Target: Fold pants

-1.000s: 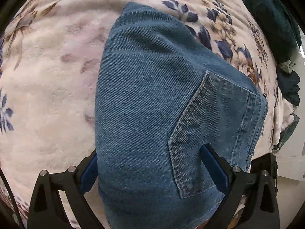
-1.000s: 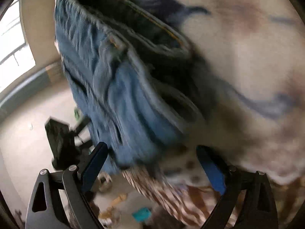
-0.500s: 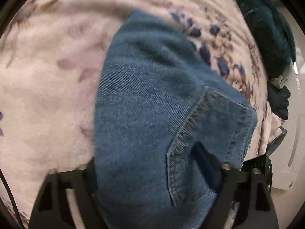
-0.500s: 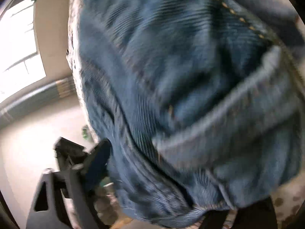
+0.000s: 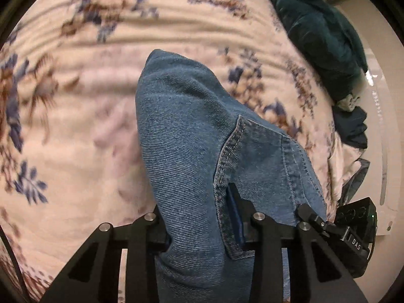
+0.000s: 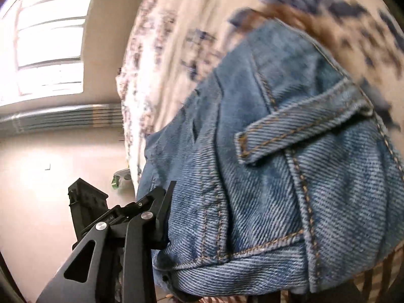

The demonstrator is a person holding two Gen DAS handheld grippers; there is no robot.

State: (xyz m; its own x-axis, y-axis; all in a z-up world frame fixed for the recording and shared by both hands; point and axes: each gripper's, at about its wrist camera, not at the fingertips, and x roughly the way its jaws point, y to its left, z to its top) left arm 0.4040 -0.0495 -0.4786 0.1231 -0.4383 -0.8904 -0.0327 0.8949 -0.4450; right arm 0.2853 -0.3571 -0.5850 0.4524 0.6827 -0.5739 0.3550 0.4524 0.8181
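Two grippers, both clamped on the jeans [image 5: 192, 136]. We have the left gripper [image 5: 202, 229] pinched on a thick fold of denim next to the back pocket [image 5: 262, 171]; its jaws have just been closing and now sit narrow, with cloth packed between them and the right blue pad pressed into the pocket seam. We have the right gripper [image 6: 227, 250] at the waistband end, near the belt loop [image 6: 290, 131]; its jaws have just been closing too, with denim between them. Only its left finger [image 6: 161, 212] shows, flat against the fabric; the other finger is hidden behind the cloth. The jeans hang bunched from both grips above the flowered blanket [image 5: 75, 106], far end drooping toward it. Dark green clothes [image 5: 320, 38] lie at the blanket's far right edge. A bright window [image 6: 50, 40] shows in the right wrist view, which is blurred.
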